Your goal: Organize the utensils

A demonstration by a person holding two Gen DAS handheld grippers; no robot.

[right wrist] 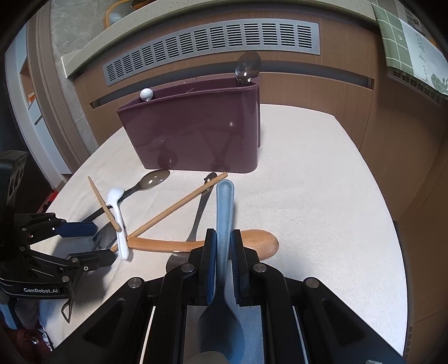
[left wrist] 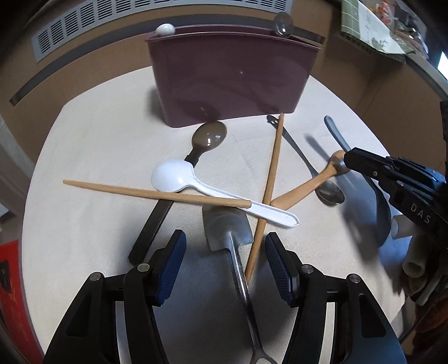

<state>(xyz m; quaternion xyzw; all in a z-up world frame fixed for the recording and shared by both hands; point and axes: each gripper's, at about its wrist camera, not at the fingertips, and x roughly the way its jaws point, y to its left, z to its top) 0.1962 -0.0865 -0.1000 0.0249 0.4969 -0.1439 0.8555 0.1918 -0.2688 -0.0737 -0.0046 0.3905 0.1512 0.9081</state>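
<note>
Blue-grey plastic fills the middle of my right wrist view — my right tongs [right wrist: 223, 246] are pinching the blue-grey spoon [right wrist: 224, 207] by its handle, pads pressed on both sides, the handle tip pointing up the frame toward the holder and the bowl back at the bottom edge.

My left tongs [left wrist: 225, 264] stand spread, low in the left wrist view, pads not touching anything. Between them runs the handle of a metal spatula [left wrist: 228, 229], its flat blade just above the pad tips, and the lower end of one wooden chopstick [left wrist: 270, 179] crosses there too.

Everything else lies in a loose pile on the cream-covered desk [left wrist: 98, 145]. A second chopstick [left wrist: 156, 193] lies across the centre left of that view, over the handle of a white plastic spoon [left wrist: 173, 177]. A brown spoon with a black handle [left wrist: 210, 135] lies above it, its bowl close to the holder's base. At right centre a wooden spoon [left wrist: 305, 187] crosses a steel spoon [left wrist: 330, 193].

The maroon utensil holder [left wrist: 229, 81] stands upright at the top centre, with a white knob [left wrist: 165, 29] sticking out at its left end and a clear spoon bowl [left wrist: 283, 23] at its right end — both above the rim.
</note>
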